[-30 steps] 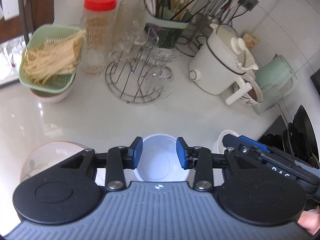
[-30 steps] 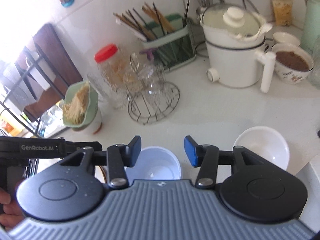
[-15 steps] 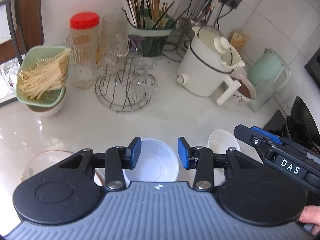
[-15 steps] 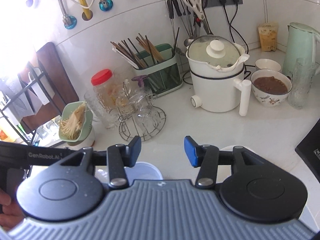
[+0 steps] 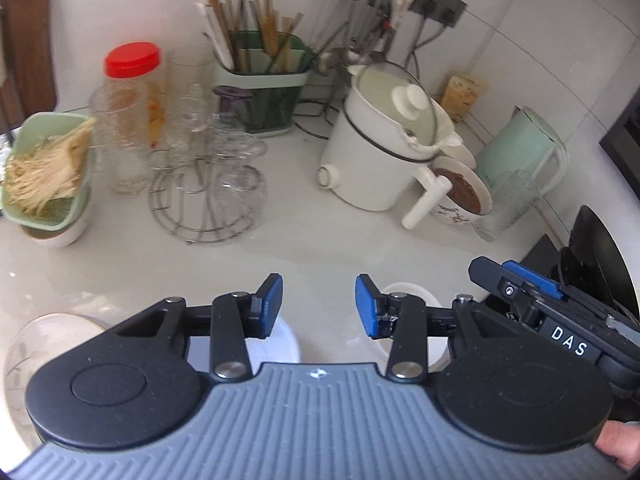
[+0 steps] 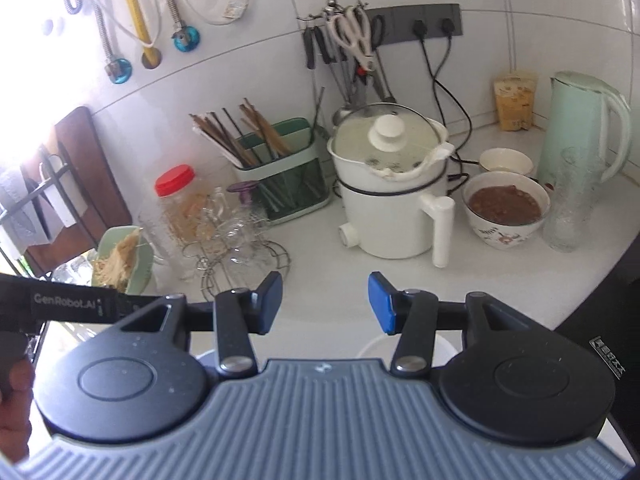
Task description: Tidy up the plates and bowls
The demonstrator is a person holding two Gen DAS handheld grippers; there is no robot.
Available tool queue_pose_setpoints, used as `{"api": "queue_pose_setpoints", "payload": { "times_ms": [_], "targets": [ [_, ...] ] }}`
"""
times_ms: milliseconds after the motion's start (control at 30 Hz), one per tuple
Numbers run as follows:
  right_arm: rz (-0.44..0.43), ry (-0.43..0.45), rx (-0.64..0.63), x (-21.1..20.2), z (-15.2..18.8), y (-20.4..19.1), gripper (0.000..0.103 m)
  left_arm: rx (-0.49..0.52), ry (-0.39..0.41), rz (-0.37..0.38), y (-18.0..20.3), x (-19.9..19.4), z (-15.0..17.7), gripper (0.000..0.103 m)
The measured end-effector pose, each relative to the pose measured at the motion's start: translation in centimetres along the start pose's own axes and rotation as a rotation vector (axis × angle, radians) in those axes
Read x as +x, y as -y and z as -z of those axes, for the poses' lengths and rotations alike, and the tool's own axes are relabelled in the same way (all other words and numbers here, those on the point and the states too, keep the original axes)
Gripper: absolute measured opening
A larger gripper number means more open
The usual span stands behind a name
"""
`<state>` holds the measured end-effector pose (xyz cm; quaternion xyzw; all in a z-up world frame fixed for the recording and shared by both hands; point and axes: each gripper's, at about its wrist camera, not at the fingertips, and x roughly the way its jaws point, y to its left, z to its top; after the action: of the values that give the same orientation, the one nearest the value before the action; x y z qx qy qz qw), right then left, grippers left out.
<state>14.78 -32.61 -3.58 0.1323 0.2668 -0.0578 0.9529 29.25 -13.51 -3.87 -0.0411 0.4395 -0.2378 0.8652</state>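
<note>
In the left wrist view my left gripper point(image 5: 319, 306) is open and empty above the white counter. A white bowl point(image 5: 280, 346) lies partly hidden under its left finger. A smaller white bowl point(image 5: 416, 344) lies partly hidden under its right finger. A patterned glass plate point(image 5: 36, 344) sits at the lower left. My right gripper point(image 6: 325, 303) is open and empty; its body also shows in the left wrist view point(image 5: 532, 300). In the right wrist view a white bowl's rim point(image 6: 380, 346) shows below the right finger.
A glass rack point(image 5: 208, 200), red-lidded jar point(image 5: 132, 92), green basket of noodles point(image 5: 44, 172), chopstick holder point(image 5: 264, 92), white electric pot point(image 5: 384, 152), bowl of brown food point(image 6: 506, 208), small white bowl point(image 6: 506, 160), green kettle point(image 6: 580, 128) and tall glass point(image 6: 568, 208) crowd the counter's back. A black appliance point(image 6: 608, 320) stands right.
Both grippers have lifted and tilted up from the counter. The bowls have slid down the views and now lie mostly hidden under the fingers. Both stay open.
</note>
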Motion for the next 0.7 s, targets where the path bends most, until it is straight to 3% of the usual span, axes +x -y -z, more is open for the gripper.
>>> {"api": "queue_pose_setpoints", "payload": {
  "times_ms": [367, 700],
  "targets": [
    [0.113, 0.012, 0.016, 0.6, 2.4, 3.8, 0.05, 0.051, -0.076, 0.024, 3.4, 4.5, -0.4, 0.046],
    [0.184, -0.017, 0.015, 2.2, 4.4, 6.2, 0.05, 0.114, -0.055, 0.042, 4.6, 7.9, -1.0, 0.048]
  ]
}}
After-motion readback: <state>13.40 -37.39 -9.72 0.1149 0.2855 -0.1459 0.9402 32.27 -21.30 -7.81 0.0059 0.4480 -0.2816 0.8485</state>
